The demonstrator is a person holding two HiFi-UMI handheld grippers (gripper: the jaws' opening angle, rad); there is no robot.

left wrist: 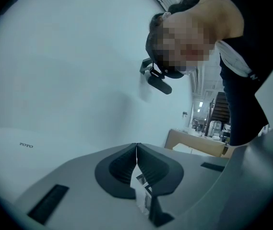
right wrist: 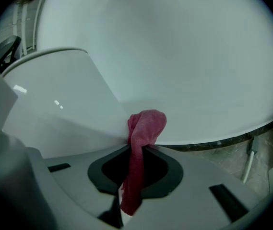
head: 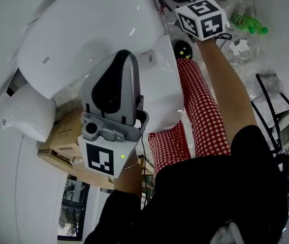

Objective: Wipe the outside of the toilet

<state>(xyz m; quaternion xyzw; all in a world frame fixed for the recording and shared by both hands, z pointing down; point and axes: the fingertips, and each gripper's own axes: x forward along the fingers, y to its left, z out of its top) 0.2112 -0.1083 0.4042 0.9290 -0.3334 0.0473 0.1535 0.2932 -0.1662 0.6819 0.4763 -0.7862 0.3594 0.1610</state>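
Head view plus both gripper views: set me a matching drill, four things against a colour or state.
Things:
1. left gripper
2. right gripper
3. cloth
4. bottle

Colour or state:
a. green
b. shut on the cloth
c. red
d. shut, nothing between the jaws

Pairs: 1-d, 2-b, 3-c, 4-a
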